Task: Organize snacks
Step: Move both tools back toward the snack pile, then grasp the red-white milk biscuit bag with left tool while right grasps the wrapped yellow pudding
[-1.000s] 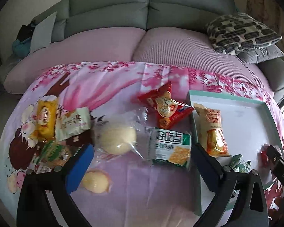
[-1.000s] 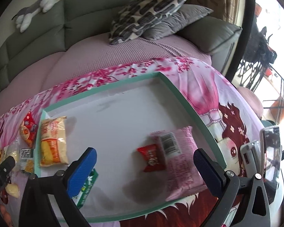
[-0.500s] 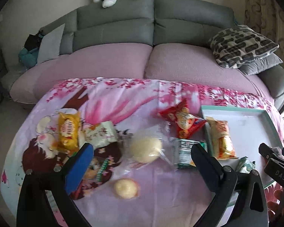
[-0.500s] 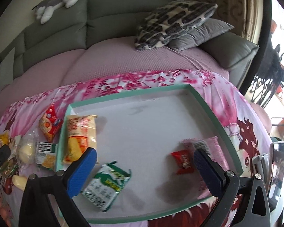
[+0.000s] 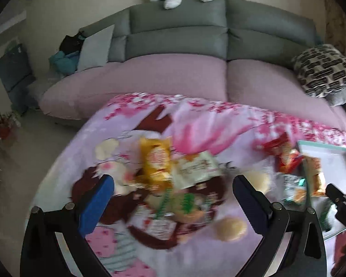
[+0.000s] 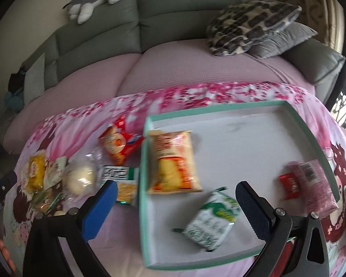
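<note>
Left wrist view shows the left gripper (image 5: pixel 173 198) hanging with its fingers spread wide and nothing between them, above a loose heap of packets on the pink floral cloth (image 5: pixel 207 124): a yellow packet (image 5: pixel 155 164), a pale green-white packet (image 5: pixel 196 168) and a green-printed wrapper (image 5: pixel 184 204) overlap one another, with a small round bun (image 5: pixel 230 228) just beside them. Motion blur hides finer detail. The right gripper (image 6: pixel 176 196) is likewise spread and empty, poised over the teal-rimmed tray (image 6: pixel 143 184), where 4 snacks already lie: an orange chip bag (image 6: pixel 173 161), a green-and-white pouch (image 6: pixel 210 221), a small red packet (image 6: pixel 289 184) and a pink bag (image 6: pixel 316 184). The likely step is picking the next packet from the heap; it would go best by choosing 1 that lies on top, closing across its narrow width rather than its slick flat face, and lifting straight so its neighbours do not drag. These wrappers look glossy, crinkly and air-puffed, so they may slip or squash; the clear-wrapped bun (image 6: pixel 80 180) looks soft and round.
</note>
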